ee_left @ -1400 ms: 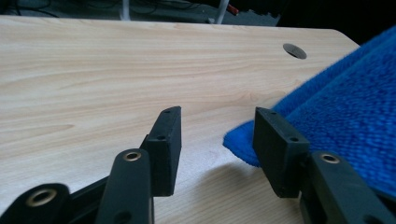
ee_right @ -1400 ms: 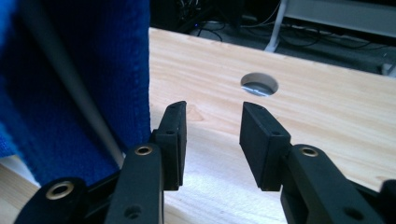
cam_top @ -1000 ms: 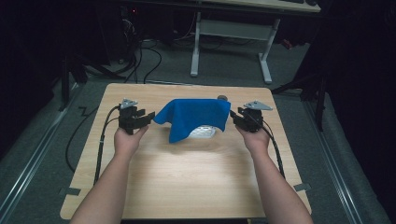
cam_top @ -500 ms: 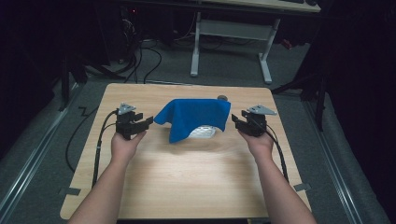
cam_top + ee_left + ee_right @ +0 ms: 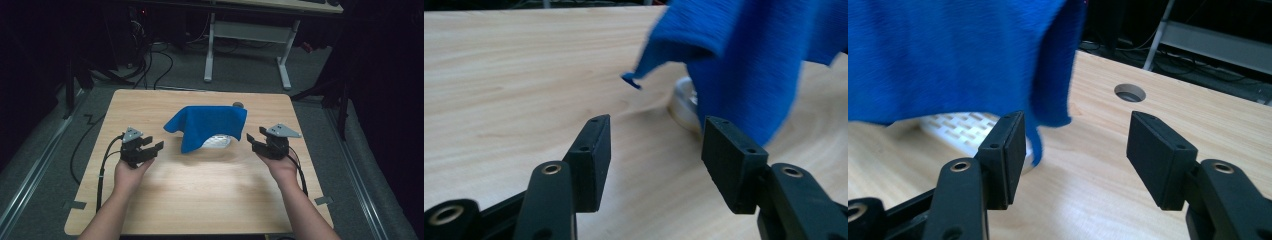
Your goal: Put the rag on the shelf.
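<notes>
On my high view the crumpled blue terry cloth (image 5: 207, 126) lies draped over a white slotted plastic dish (image 5: 218, 141) mid-table, between my tongs — at about two o'clock from the left gripper (image 5: 150, 146), ten o'clock from the right gripper (image 5: 254, 139). Both sets of jaws stand wide apart, holding nothing, clear of the cloth. Since half a second ago both hands have drawn back toward me — the cloth has kept its place on the pale wooden table (image 5: 200, 200). I read no writing anywhere.
</notes>
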A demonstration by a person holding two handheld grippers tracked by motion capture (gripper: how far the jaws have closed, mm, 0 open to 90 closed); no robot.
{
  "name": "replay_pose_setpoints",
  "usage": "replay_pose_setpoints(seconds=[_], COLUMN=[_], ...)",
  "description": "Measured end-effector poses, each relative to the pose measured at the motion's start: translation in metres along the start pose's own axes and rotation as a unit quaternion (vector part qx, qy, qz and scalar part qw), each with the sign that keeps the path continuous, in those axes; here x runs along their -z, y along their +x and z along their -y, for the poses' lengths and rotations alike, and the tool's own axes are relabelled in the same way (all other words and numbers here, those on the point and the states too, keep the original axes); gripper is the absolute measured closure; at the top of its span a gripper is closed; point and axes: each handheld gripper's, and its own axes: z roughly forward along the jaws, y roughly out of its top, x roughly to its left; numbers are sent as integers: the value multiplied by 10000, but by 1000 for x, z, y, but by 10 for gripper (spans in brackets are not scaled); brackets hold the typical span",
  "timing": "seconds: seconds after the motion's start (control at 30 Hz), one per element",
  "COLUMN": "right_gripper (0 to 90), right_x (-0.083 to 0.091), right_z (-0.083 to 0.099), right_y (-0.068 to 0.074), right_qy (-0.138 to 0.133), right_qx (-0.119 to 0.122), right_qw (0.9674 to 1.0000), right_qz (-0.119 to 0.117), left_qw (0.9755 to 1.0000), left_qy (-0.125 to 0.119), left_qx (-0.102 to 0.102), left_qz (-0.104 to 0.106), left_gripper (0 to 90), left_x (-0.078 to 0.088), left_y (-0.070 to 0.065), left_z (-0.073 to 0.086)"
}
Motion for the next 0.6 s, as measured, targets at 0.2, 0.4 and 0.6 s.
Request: replay_pose_setpoints(seconds=[0.2,0.4,0.6], right_gripper=[372,349,347], right_x=[18,28,39], right_z=[11,36,77], right_y=[20,50,79], right_qy=[-2,203,381], right_qx=[93,232,134], right_qw=[9998,9989,9983], right_qz=[-172,-342,-420], left_qw=[9997,9986,9965], left_qy=[12,212,502], left_qx=[-120,-134,-166], left_qz=[204,463,648], left_gripper=[454,448,452], left_x=[16,29,43], left_y=[-21,-41,-72], left_z=[18,47,91])
